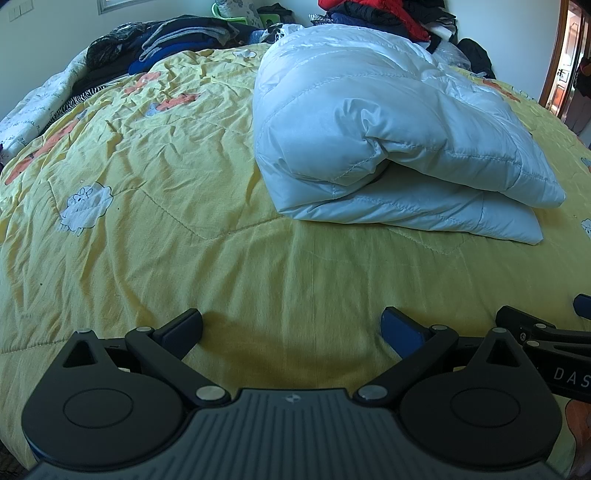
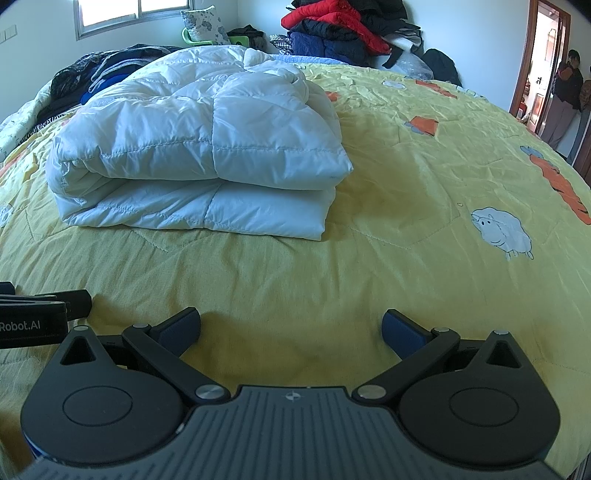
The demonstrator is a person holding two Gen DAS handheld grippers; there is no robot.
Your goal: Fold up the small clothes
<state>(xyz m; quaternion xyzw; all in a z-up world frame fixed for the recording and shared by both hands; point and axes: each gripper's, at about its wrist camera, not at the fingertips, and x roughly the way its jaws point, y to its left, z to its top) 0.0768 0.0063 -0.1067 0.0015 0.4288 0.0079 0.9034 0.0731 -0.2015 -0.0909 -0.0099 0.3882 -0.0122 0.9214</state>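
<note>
Daylit pale walls; a window (image 2: 135,14) behind the yellow bedspread (image 2: 406,184); wooden doorway (image 2: 543,59) at right.

Home bedroom, yellow sheep-print bedspread (image 2: 424,192), clothes piles (image 2: 343,29), window (image 2: 136,11)

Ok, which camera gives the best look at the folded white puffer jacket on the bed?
The right wrist view: the white puffer jacket lies whole in frame, its stacked folded layers and open edge facing the camera. The left wrist view shows the jacket too, but more end-on, from the bulging rolled fold.
</note>
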